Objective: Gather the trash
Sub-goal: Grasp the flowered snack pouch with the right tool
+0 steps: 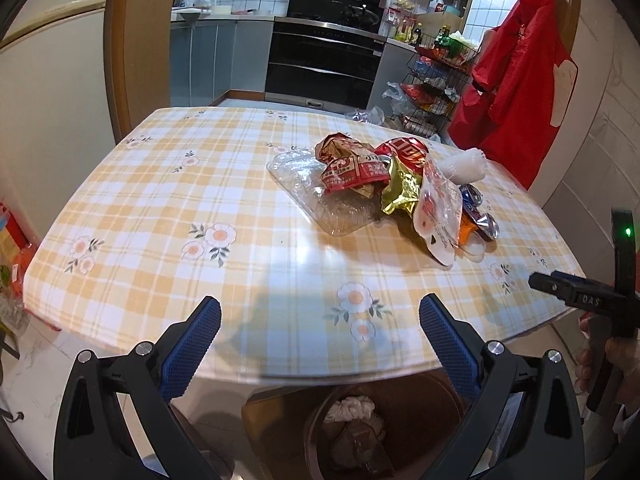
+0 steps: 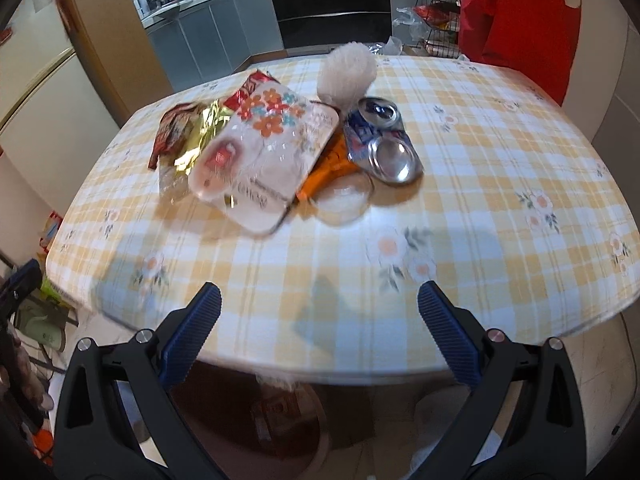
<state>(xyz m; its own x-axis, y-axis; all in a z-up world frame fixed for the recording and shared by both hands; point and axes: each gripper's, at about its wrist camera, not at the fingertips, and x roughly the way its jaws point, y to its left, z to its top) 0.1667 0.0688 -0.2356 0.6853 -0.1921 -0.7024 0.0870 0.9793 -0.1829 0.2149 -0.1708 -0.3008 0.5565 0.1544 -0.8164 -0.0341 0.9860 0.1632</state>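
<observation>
**Operator:** What is the state of each claw?

**Technician:** The left gripper [image 1: 320, 322] is seen spread wide at the lower edge of its frame, with nothing between its blue pads [image 1: 191, 350]. The right gripper [image 2: 319, 320] is likewise spread wide and empty. Both are held above the near edge of the table [image 1: 160, 200], well apart from the trash.

**Operator:** Where is the trash located?

**Technician:** A single heap is found right of centre in the left wrist view and in the upper centre of the right wrist view. A clear plastic tray [image 1: 316, 196], a red wrapper [image 1: 348, 168], a gold foil wrapper [image 1: 400, 190], a flowered white pouch [image 2: 260, 152], a crushed can [image 2: 380, 140], an orange wrapper [image 2: 328, 168] and a white wad [image 2: 347, 70] are included. The pieces overlap and touch one another.

**Operator:** Why are the claws held low and back?

**Technician:** A brown bin [image 1: 400, 420] with refuse already inside is visible below the table edge, at the bottom of both frames. It is judged that the claws are kept near it so that each piece can be carried a short way and dropped. The wide opening is judged to suit the bulky, crumpled pieces.

**Operator:** What should be watched?

**Technician:** Slipping of the can and dragging of neighbouring pieces are to be expected.
</observation>
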